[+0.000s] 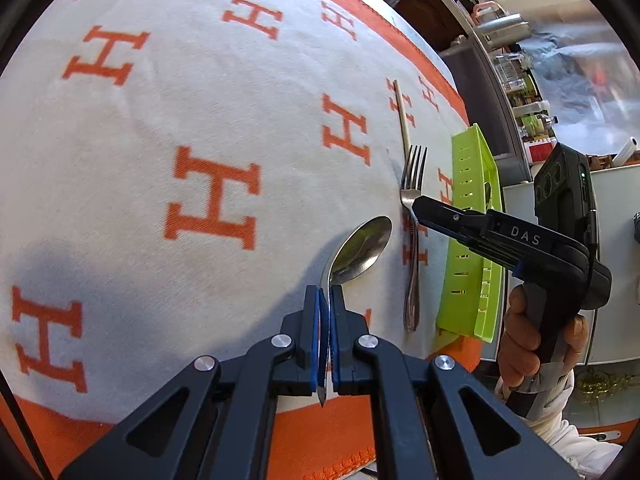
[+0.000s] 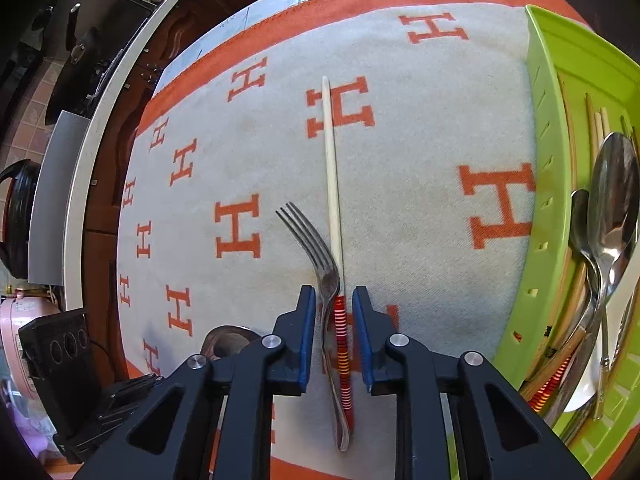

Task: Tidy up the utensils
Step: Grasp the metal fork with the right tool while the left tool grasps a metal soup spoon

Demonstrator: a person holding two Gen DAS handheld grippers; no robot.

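Left gripper (image 1: 329, 300) is clamped tight on the handle of a spoon (image 1: 360, 252); the handle runs back between the blue pads and its tip pokes out behind them, while the bowl lies ahead on the white-and-orange H-patterned cloth (image 1: 160, 100), near the cloth's orange-bordered near edge. Right gripper (image 2: 334, 304) stands part-open, jaws straddling a fork (image 2: 326, 280) and a pale chopstick (image 2: 332, 168) with a red-striped end; pads not pressing on either, both lying flat on the cloth side by side and touching. Fork tines point away from the gripper, toward the cloth's far edge. A green slotted tray (image 2: 548, 208) sits along the cloth's right edge, holding spoons, chopsticks and other cutlery. In the left wrist view, a hand (image 1: 532, 352) holds the right gripper's handle beside the tray.
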